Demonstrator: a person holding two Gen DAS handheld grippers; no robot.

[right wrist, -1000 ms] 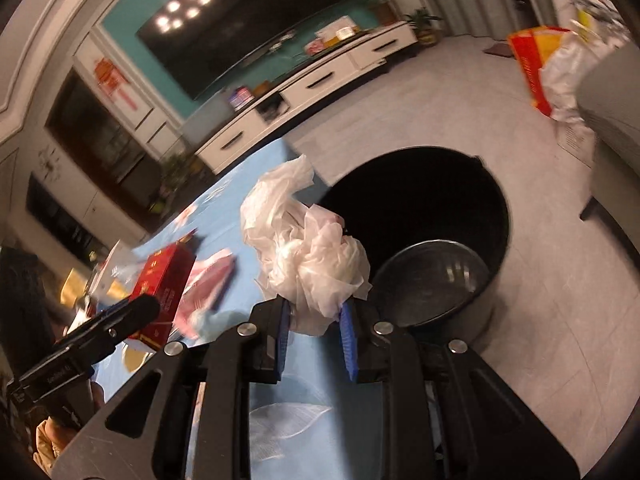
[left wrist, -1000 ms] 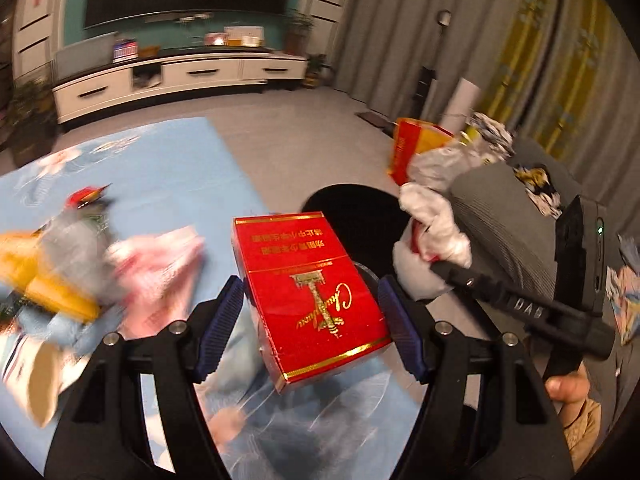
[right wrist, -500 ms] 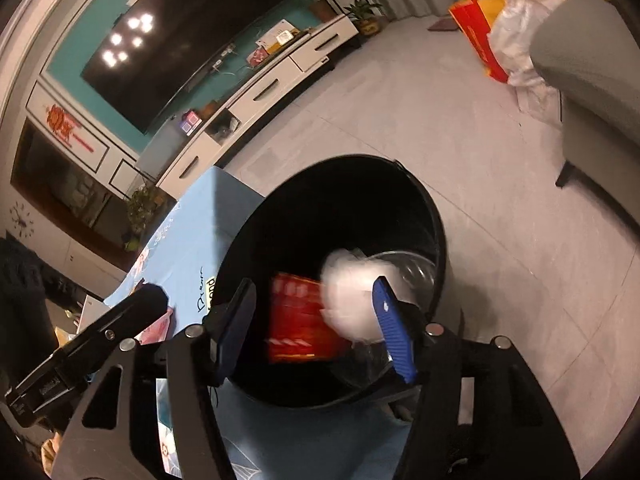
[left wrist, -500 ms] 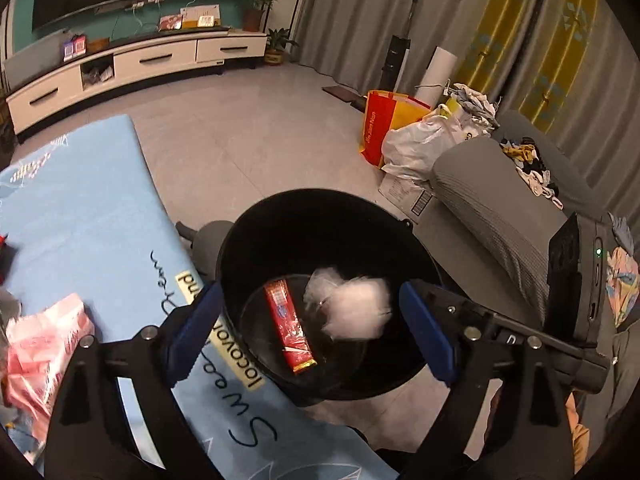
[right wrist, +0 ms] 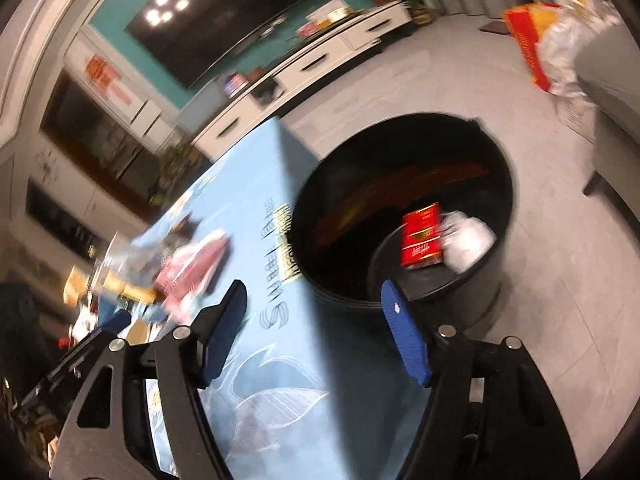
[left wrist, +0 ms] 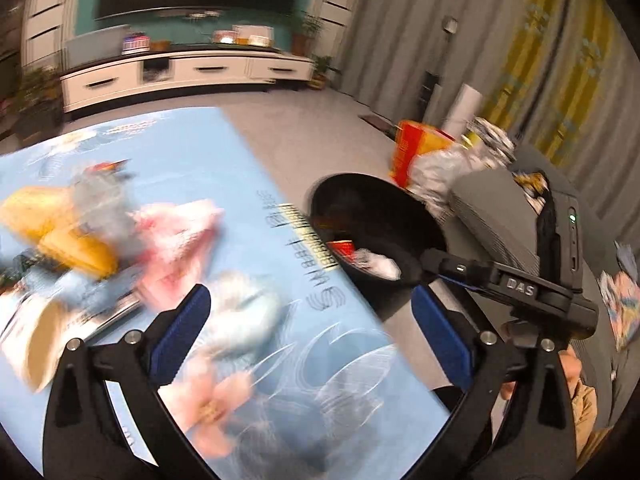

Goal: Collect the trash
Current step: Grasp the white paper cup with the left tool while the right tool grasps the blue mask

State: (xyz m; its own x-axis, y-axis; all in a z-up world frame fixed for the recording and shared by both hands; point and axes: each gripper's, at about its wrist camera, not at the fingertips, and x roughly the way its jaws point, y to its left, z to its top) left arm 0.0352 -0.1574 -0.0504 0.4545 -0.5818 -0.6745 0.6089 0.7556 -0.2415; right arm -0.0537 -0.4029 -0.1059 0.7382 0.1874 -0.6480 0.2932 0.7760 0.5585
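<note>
A living room with grey floor, a white TV cabinet [right wrist: 320,60] along a teal wall, and a table under a light blue cloth [left wrist: 248,208]. Just beside the cloth's edge stands a round black trash bin [right wrist: 492,280]. Inside it, the right wrist view shows a red box [right wrist: 422,240] lying with its long axis running from the bin's near wall toward its far wall, touching a white crumpled bag [right wrist: 468,240] on the side away from the table. The left wrist view shows only a red corner and some white there. It alone shows blurred pink, yellow and grey litter [left wrist: 100,232] on the cloth, well apart from the bin.

A second ago each gripper gripped one of these; now both lie in the bin. The left gripper [left wrist: 308,332] and right gripper [right wrist: 316,332] have just been opening and stand wide, nothing between the jaws.
</note>
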